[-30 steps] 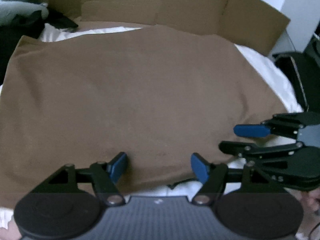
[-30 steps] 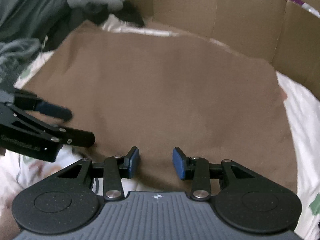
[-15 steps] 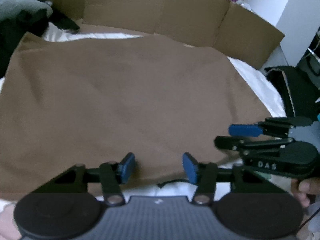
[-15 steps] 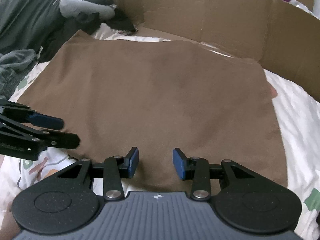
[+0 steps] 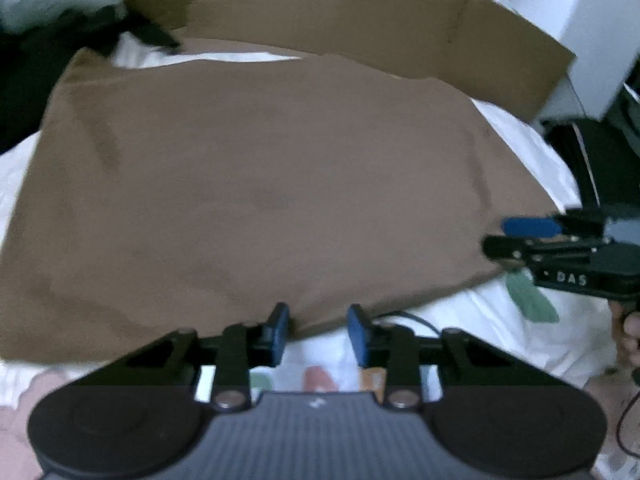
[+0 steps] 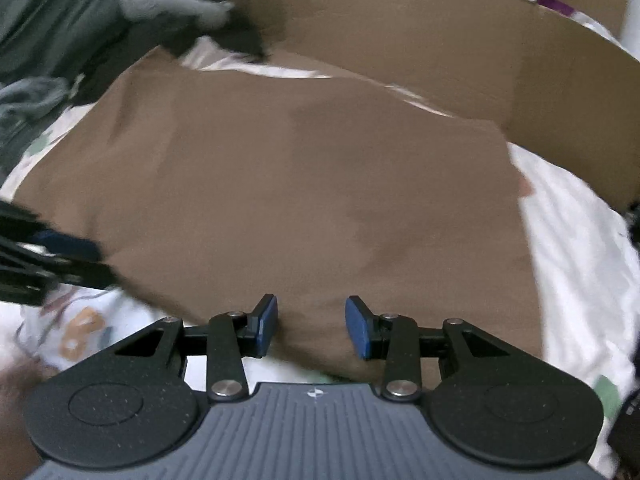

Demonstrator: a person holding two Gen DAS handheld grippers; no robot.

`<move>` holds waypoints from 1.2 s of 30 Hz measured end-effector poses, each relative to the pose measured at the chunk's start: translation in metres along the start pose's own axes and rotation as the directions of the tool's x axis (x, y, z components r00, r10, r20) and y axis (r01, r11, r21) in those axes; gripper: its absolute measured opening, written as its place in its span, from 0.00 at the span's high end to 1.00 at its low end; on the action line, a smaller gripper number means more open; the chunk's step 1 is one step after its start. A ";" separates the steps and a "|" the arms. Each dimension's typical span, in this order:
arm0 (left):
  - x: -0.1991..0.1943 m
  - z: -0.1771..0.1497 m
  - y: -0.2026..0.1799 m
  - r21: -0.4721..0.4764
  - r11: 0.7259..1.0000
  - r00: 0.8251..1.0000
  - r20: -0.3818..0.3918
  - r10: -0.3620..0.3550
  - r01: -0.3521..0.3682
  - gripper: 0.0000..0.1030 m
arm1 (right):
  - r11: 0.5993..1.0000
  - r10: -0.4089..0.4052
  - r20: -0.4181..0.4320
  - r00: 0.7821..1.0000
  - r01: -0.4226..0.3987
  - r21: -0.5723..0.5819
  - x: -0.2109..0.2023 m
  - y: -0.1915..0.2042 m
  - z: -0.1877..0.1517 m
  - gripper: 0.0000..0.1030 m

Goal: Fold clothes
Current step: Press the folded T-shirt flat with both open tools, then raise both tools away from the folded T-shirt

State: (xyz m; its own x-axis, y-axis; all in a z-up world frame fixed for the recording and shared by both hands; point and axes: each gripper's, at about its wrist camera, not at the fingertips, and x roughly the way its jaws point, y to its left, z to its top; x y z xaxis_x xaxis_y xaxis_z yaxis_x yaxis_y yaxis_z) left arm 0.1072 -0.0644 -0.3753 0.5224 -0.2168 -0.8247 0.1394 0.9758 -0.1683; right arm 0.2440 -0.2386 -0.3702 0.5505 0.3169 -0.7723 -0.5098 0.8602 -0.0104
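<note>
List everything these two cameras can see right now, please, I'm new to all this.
brown garment: one, brown, spread flat across the middle of the bed
bed sheet: one, white with small coloured prints, under the garment
cardboard wall: one, tan, standing along the far side
pile of clothes: one heap, grey and dark, far left corner
dark bag: one, black, right of the bed; blurred
thin cable: one, black, on the sheet at the garment's near edge
left gripper: one, black with blue pads, at the garment's near hem, jaws closing, pads not yet pressing
right gripper: one, black with blue pads, over the near hem, jaws apart
fingers: holding the right gripper's handle
</note>
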 end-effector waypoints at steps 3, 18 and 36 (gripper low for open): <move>-0.011 0.001 0.015 -0.018 0.998 0.998 0.024 0.054 -0.053 0.67 | 0.998 -0.055 -0.015 0.998 0.055 0.041 0.002 -0.018 -0.003 0.57; -0.022 -0.016 0.084 -0.104 0.952 0.958 -0.012 0.288 -0.288 0.69 | 0.980 -0.172 -0.048 0.984 0.176 0.094 -0.015 -0.068 -0.037 0.54; -0.048 -0.030 0.169 -0.587 0.801 0.992 -0.027 0.126 -0.118 0.48 | 0.785 0.052 -0.042 0.998 -0.015 0.619 -0.039 -0.137 -0.058 0.53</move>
State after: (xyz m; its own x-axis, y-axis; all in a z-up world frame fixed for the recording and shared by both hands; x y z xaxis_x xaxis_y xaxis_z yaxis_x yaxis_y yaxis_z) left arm 0.0806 0.1116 -0.3806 0.5128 -0.0909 -0.8537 -0.4443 0.8227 -0.3546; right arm 0.2539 -0.3921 -0.3752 0.4947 0.3441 -0.7981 0.0011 0.9180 0.3966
